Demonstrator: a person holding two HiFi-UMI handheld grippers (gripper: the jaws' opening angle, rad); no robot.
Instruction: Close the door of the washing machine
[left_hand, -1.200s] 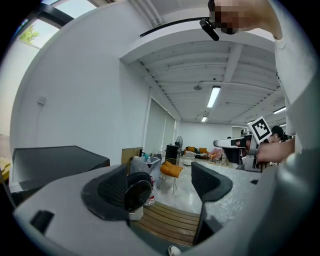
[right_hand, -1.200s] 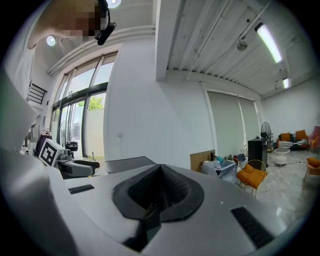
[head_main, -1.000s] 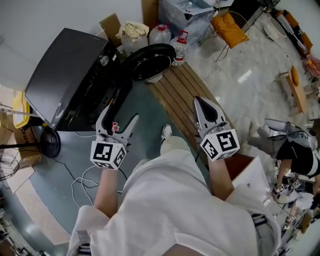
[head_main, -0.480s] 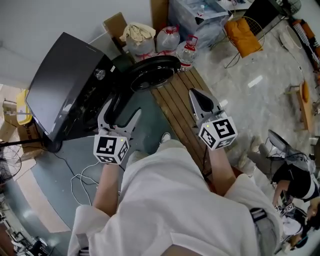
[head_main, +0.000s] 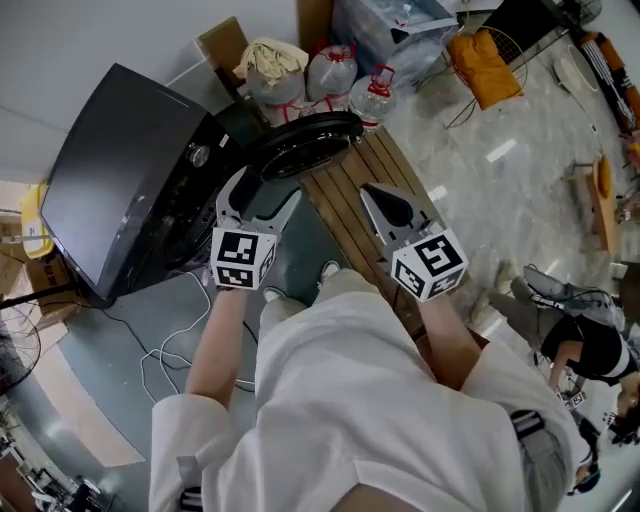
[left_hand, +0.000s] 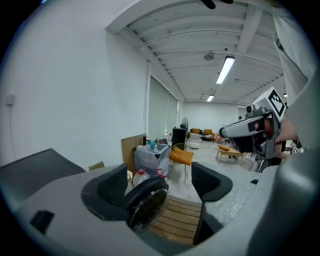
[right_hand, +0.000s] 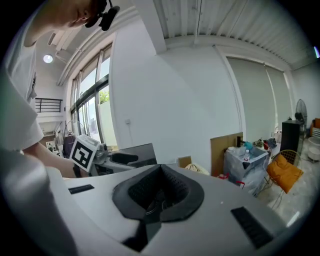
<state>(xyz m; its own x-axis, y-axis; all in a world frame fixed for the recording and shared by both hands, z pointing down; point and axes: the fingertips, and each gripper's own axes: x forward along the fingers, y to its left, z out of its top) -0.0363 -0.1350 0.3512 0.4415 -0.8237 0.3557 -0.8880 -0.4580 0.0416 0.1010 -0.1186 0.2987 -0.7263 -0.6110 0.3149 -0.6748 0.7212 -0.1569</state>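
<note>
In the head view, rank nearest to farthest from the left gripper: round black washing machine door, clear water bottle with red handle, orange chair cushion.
1. Round black washing machine door, just ahead of the left gripper.
2. Clear water bottle with red handle, beyond the door, rightward.
3. Orange chair cushion, far upper right.
</note>
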